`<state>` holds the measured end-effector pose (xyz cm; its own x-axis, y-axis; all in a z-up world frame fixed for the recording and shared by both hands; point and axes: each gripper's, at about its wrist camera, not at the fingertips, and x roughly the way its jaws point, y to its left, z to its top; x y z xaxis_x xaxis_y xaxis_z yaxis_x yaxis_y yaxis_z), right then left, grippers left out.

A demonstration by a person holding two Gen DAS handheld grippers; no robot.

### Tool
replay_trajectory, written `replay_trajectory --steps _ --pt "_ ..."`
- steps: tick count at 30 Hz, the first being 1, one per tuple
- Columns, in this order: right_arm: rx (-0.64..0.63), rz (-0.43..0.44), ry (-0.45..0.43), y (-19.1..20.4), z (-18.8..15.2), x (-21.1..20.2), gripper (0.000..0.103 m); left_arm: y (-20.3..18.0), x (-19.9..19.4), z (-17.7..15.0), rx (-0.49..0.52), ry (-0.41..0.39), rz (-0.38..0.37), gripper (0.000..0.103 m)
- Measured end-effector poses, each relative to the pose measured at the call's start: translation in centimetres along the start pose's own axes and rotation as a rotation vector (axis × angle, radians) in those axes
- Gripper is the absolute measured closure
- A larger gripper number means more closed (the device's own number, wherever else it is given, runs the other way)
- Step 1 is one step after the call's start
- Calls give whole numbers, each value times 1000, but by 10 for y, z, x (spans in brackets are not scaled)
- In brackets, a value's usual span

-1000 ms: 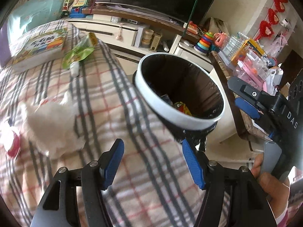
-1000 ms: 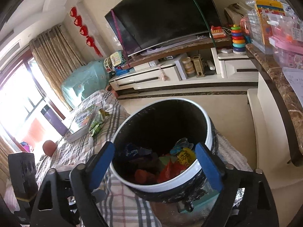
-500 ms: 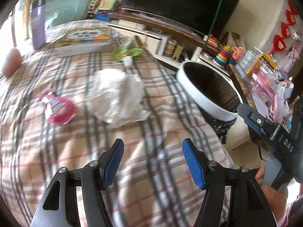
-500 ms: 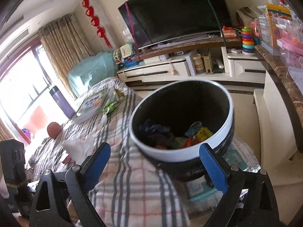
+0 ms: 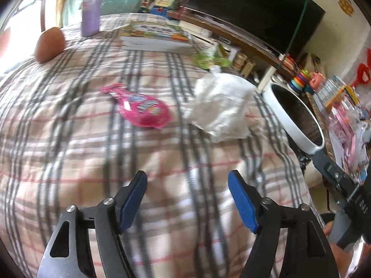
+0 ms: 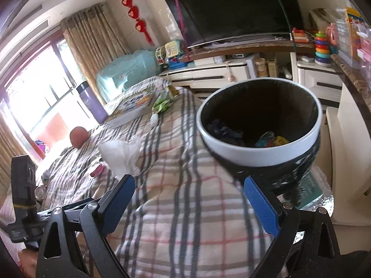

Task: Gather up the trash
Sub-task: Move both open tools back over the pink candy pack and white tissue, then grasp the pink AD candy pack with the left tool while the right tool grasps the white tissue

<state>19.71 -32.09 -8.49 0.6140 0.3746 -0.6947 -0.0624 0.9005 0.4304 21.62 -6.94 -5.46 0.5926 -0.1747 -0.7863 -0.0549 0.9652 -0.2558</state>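
While some wrappers already lie inside the bin, still outstanding on the plaid counter beside it: crumpled white tissue, pink packet, green wrapper; left tongs and right tongs spread wide, empty.

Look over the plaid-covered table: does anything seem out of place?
Yes. A crumpled white tissue, a pink wrapper and a green wrapper lie loose on the tablecloth instead of inside the trash bin beside it.
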Motion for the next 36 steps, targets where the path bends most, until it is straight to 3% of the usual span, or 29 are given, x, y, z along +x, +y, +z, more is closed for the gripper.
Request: replay_trajectory --steps 2,12,22,28,36 --pt "-7 3 0 5 -2 2 6 5 -3 2 -22 -10 19 25" --pt "-36 32 -12 24 -5 9 4 18 16 29 -63 -20 94 24" --pt "-32 51 51 36 -6 26 4 35 39 47 -72 -35 151 24" --pt "-53 79 85 48 -2 39 4 50 26 35 -42 -28 160 25" --pt "-96 111 114 69 7 64 4 66 11 33 -48 -14 118 24"
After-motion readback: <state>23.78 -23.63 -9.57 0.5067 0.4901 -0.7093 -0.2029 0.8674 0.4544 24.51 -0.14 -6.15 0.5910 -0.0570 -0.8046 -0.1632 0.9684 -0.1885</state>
